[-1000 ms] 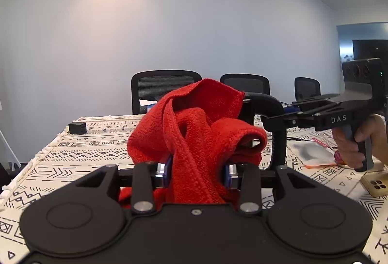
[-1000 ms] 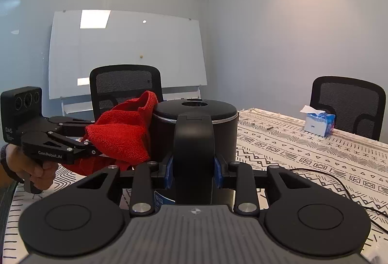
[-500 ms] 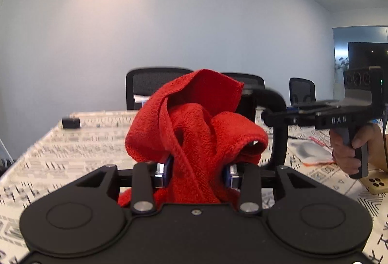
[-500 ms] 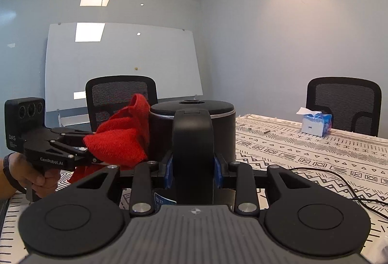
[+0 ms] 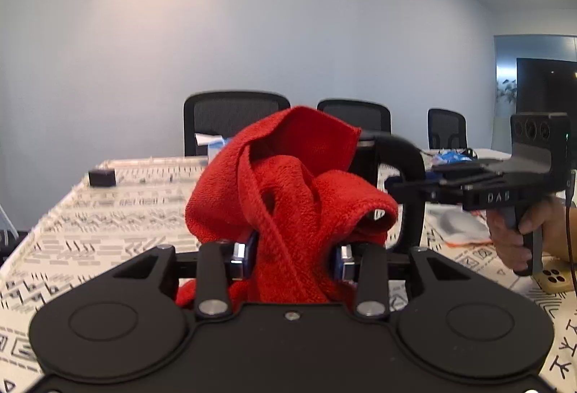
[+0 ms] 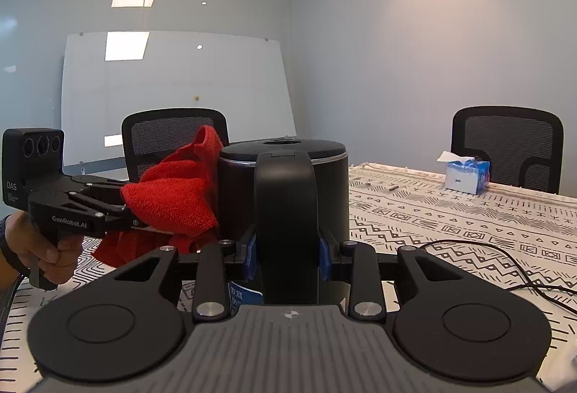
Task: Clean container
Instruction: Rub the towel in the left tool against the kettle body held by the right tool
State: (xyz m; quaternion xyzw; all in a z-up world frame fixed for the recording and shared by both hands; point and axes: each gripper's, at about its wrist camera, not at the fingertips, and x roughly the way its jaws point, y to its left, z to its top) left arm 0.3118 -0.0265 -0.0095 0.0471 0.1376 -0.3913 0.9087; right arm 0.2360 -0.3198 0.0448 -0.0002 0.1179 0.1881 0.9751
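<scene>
A black cylindrical container (image 6: 230, 191) with a lid and a broad black handle (image 6: 286, 212) stands on the patterned table. My right gripper (image 6: 286, 254) is shut on that handle. My left gripper (image 5: 292, 261) is shut on a bunched red cloth (image 5: 288, 198), which presses against the container's left side in the right wrist view (image 6: 173, 198). In the left wrist view the cloth hides most of the container; only its handle (image 5: 411, 176) shows. The right gripper also shows at the right of the left wrist view (image 5: 396, 192).
The table carries a patterned white cloth (image 6: 450, 212). On it are a blue tissue box (image 6: 465, 174), a black cable (image 6: 505, 266), a small black box (image 5: 102, 177), a white packet (image 5: 458, 225) and a phone (image 5: 553, 279). Office chairs (image 6: 505, 144) stand around.
The red cloth has slid lower and tighter against the container's side. Both grippers have shifted slightly and keep their holds.
</scene>
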